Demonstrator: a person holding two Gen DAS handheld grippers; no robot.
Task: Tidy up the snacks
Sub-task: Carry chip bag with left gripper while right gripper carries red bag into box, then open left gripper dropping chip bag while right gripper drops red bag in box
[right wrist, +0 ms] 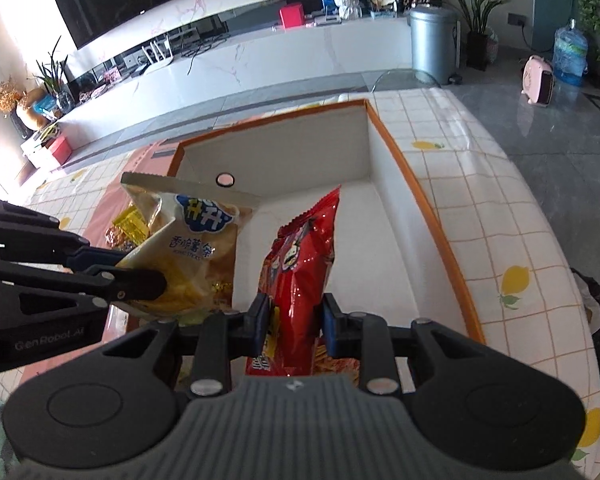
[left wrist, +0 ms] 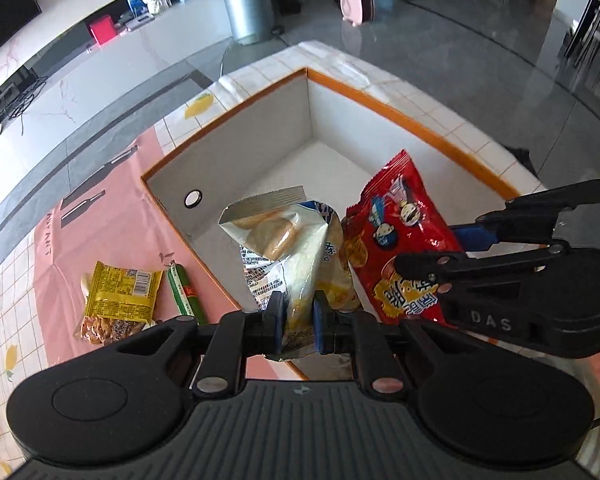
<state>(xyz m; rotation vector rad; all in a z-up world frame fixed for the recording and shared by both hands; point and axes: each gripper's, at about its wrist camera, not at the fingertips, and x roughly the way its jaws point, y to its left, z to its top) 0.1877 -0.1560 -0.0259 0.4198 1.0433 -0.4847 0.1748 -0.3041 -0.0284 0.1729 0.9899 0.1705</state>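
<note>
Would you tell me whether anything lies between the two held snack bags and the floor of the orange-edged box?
Nothing visible does: the red bag and the pale chip bag hang over the box's bare white floor.

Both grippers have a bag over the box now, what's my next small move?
Probably lower both and release. The left gripper is shut on the pale yellow chip bag, the right gripper on the red crinkly snack bag, both above the white orange-rimmed box, whose floor looks bare.

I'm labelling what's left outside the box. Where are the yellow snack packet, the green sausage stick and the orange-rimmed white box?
yellow snack packet [left wrist: 120,294], left wrist view, middle of its printed back.
green sausage stick [left wrist: 185,291], left wrist view, mid-length.
orange-rimmed white box [left wrist: 412,118], left wrist view, far orange rim.
</note>
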